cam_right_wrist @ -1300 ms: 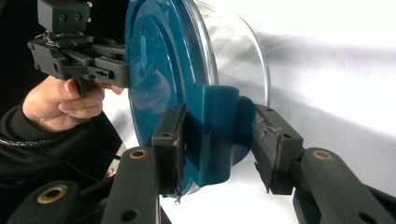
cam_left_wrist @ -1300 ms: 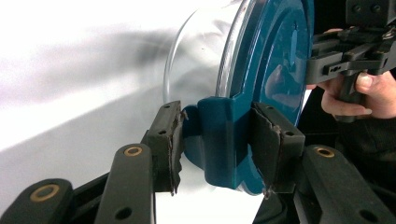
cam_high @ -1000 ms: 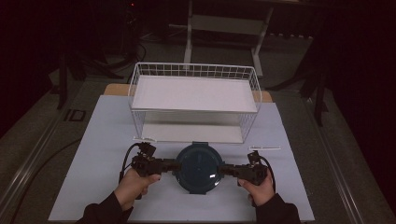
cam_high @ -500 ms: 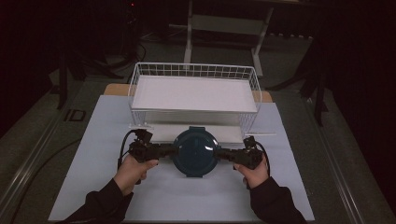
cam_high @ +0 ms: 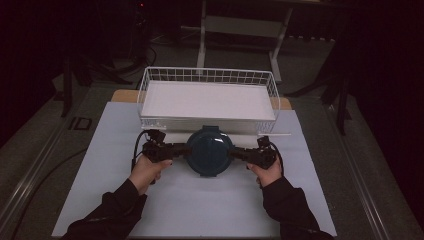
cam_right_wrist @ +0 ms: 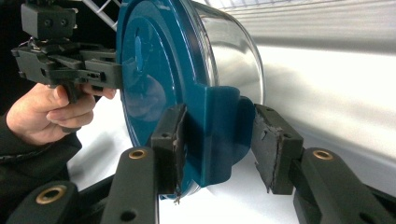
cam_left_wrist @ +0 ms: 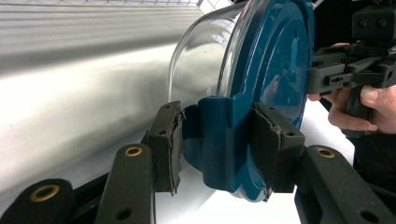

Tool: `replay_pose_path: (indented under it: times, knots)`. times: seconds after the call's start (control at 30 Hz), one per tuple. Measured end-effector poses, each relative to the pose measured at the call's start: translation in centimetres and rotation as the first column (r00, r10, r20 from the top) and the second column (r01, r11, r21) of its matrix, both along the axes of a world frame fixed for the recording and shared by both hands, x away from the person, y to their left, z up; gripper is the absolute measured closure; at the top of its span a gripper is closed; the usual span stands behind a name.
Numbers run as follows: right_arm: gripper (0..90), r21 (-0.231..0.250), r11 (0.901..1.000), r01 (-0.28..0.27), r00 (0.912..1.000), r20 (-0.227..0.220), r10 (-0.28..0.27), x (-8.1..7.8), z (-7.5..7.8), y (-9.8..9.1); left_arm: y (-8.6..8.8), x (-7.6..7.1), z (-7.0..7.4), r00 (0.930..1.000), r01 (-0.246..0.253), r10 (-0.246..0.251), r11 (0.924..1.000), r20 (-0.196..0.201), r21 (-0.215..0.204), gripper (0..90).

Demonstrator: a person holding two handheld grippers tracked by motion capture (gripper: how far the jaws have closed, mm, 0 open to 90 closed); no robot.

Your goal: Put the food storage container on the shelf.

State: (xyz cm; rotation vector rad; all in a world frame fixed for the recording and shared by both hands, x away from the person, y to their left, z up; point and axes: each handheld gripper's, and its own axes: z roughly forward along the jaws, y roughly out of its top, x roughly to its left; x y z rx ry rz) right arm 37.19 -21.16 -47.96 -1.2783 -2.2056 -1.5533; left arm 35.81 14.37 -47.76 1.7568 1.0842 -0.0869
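A round glass container with a dark blue lid (cam_high: 209,151) hangs between my two grippers, just in front of the white wire basket (cam_high: 207,75). My left gripper (cam_high: 182,150) is shut on the lid's left side tab (cam_left_wrist: 219,140), pads pressing both faces. My right gripper (cam_high: 235,152) grips the opposite tab (cam_right_wrist: 217,135) the same way. In the left gripper view the clear bowl (cam_left_wrist: 201,51) bulges towards the table below the lid (cam_left_wrist: 280,56), and the right gripper (cam_left_wrist: 327,77) shows beyond it. The right gripper view has the left gripper (cam_right_wrist: 100,70) past the lid (cam_right_wrist: 149,70).
The basket holds a flat white liner (cam_high: 207,100) and stands at the far side of the white table mat (cam_high: 200,210). A thin white stick (cam_high: 280,134) lies at the basket's front right corner. Dark floor and table legs surround the mat.
Both hands have carried the container away from the person, from mid-mat up to the basket's front wall. The grips have not changed.
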Motion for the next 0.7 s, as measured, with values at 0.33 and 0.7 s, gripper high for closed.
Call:
replay_pose_path:
  times: [0.33,0.7]
  knots:
    - [55.9,-0.006,0.9996,0.027,0.9996,0.010,-0.027,1.9,-1.4,0.2,-0.1,1.6,-1.7,0.9993,-0.028,0.029,0.9995,0.024,-0.016,54.7]
    - [55.7,0.008,0.9987,0.049,0.9988,0.002,-0.049,2.8,-2.2,0.0,-0.3,2.6,-2.6,0.9982,-0.037,0.039,0.9984,0.046,-0.043,54.5]
